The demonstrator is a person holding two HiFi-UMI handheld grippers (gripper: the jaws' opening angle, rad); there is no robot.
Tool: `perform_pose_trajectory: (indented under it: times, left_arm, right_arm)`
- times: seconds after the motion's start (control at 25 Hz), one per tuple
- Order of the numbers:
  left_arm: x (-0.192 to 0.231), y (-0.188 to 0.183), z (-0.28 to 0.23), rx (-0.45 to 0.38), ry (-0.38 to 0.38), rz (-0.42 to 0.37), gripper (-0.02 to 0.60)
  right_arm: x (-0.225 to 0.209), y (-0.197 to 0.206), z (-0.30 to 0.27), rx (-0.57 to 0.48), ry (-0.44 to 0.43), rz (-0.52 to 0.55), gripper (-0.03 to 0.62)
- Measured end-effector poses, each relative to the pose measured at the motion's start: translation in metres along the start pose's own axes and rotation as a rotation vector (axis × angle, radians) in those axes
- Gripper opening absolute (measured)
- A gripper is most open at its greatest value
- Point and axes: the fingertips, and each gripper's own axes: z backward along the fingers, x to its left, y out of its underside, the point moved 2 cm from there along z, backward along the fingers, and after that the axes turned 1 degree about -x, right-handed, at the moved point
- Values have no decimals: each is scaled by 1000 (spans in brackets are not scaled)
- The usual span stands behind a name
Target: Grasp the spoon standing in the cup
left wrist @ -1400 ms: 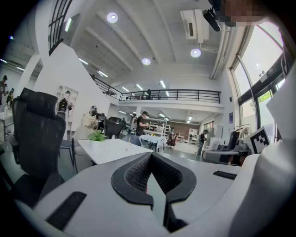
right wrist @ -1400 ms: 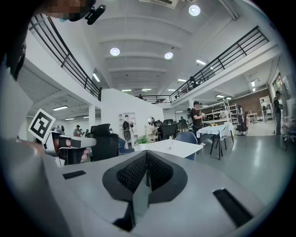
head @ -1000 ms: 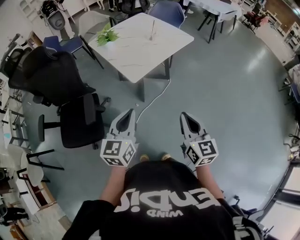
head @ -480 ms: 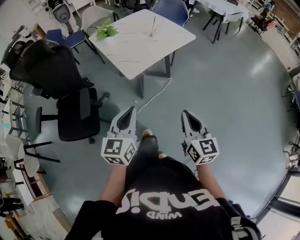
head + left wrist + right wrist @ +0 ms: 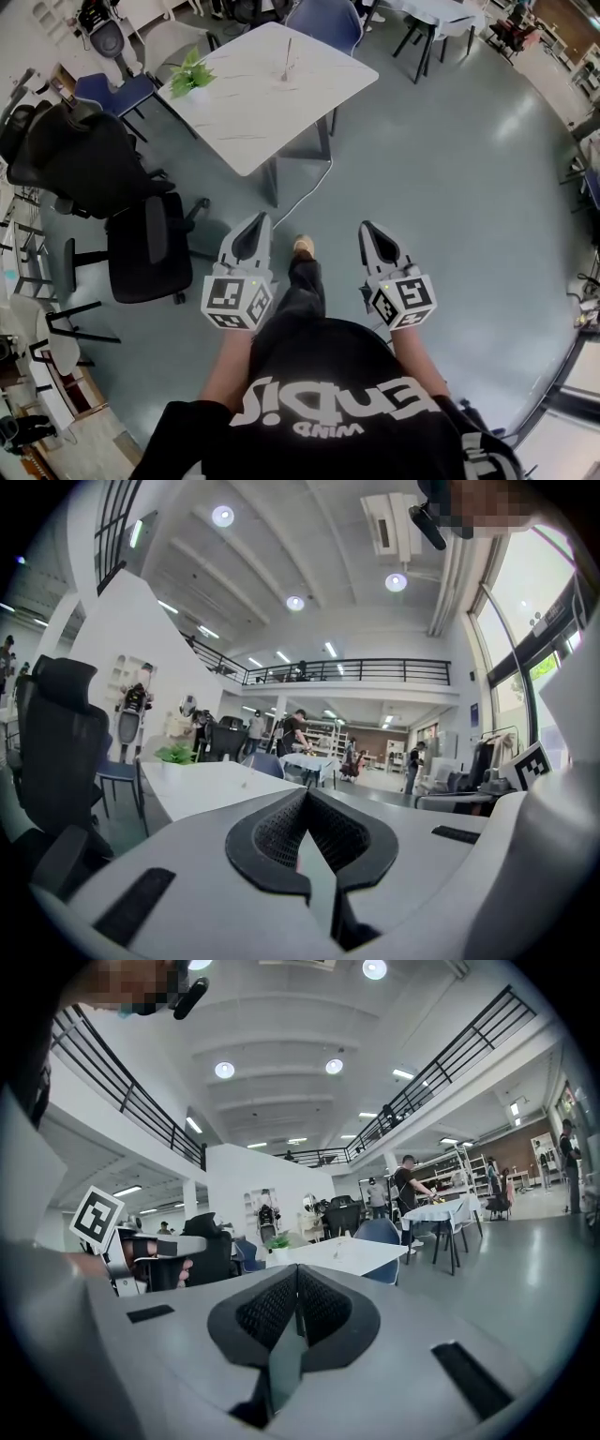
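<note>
A thin spoon stands upright near the far edge of a white marble-look table; its cup is too small to make out. A green plant sits at the table's left corner. My left gripper and right gripper are held side by side over the grey floor, well short of the table, both shut and empty. In the left gripper view, the spoon shows far off beyond the shut left gripper. From the right gripper, the spoon also looks small and distant.
Two black office chairs stand left of the path. A blue chair sits behind the table, and a white cable trails from its leg across the floor. Another table stands far right. My shoe steps forward.
The person has walked towards the table, which now sits nearer and further left in the head view. A leg has stepped forward between the grippers. Both grippers stay shut.
</note>
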Motion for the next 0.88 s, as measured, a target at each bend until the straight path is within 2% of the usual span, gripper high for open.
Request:
perform_pose_trajectory:
  times: [0.28,0.88]
  left_arm:
    - [24,-6,-67,-1,4,4,11]
    - [113,-64,-220,12,-3,3,11]
  right_arm:
    - [-40,-4,-52,13,19,-2,12]
    - [-109,-53,-220,34,2,-23,12]
